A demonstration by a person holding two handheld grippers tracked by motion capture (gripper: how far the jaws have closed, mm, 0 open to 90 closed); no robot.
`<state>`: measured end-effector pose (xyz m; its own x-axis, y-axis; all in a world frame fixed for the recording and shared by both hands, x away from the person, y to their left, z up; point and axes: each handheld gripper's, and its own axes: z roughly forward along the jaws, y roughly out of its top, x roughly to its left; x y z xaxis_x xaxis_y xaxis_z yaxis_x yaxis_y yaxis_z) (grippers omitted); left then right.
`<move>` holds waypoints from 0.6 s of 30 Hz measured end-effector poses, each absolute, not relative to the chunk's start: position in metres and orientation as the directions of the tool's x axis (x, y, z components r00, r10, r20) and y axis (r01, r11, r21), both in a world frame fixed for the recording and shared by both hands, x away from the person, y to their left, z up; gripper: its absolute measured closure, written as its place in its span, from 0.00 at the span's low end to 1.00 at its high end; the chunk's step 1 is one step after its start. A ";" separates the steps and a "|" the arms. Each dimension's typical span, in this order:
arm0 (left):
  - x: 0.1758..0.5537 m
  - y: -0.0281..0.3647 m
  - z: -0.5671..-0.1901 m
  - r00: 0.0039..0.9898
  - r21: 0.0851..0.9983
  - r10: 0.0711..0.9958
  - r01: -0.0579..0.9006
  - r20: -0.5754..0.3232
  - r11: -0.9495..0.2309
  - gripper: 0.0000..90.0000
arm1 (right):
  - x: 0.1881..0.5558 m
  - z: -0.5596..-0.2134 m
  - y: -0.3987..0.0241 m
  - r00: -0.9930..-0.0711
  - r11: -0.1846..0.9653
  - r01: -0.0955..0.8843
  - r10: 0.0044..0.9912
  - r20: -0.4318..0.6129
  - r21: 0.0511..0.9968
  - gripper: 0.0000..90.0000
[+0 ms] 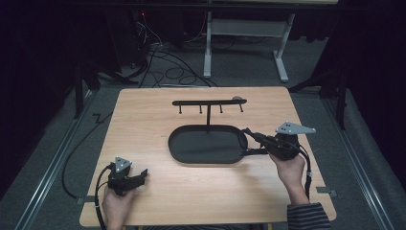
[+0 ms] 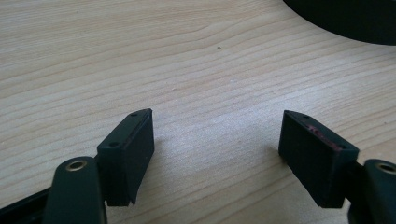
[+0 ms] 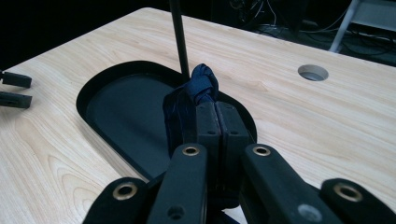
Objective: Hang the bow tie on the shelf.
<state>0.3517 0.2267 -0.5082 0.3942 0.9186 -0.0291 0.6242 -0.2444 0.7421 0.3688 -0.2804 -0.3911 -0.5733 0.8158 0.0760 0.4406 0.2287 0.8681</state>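
My right gripper is shut on a dark blue knotted strip of cloth, which bunches up past the jaw tips. It hovers over the right end of a black oval tray, seen in the high view as the tray with the right gripper at its right rim. A thin black post rises from the tray's far edge and carries a hook bar. My left gripper rests on the table at the front left, open with nothing between its pads.
A round hole is cut into the wooden table behind the tray. Cables and a white frame lie on the floor beyond the far edge. The left gripper's jaws also appear at the left edge of the right gripper view.
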 end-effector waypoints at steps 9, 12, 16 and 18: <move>0.352 0.227 -0.508 0.394 0.743 0.919 0.624 -0.031 -0.242 0.30 | 0.374 -0.386 -0.271 -0.589 0.215 0.423 0.803 0.087 0.880 1.00; 0.352 0.227 -0.508 0.394 0.743 0.918 0.624 -0.033 -0.241 0.30 | 0.377 -0.383 -0.268 -0.593 0.212 0.415 0.800 0.087 0.885 1.00; 0.352 0.227 -0.508 0.395 0.743 0.918 0.624 -0.034 -0.241 0.30 | 0.379 -0.378 -0.266 -0.600 0.214 0.407 0.795 0.083 0.888 1.00; 0.352 0.227 -0.508 0.395 0.743 0.918 0.624 -0.035 -0.240 0.30 | 0.379 -0.376 -0.265 -0.602 0.211 0.403 0.794 0.084 0.891 1.00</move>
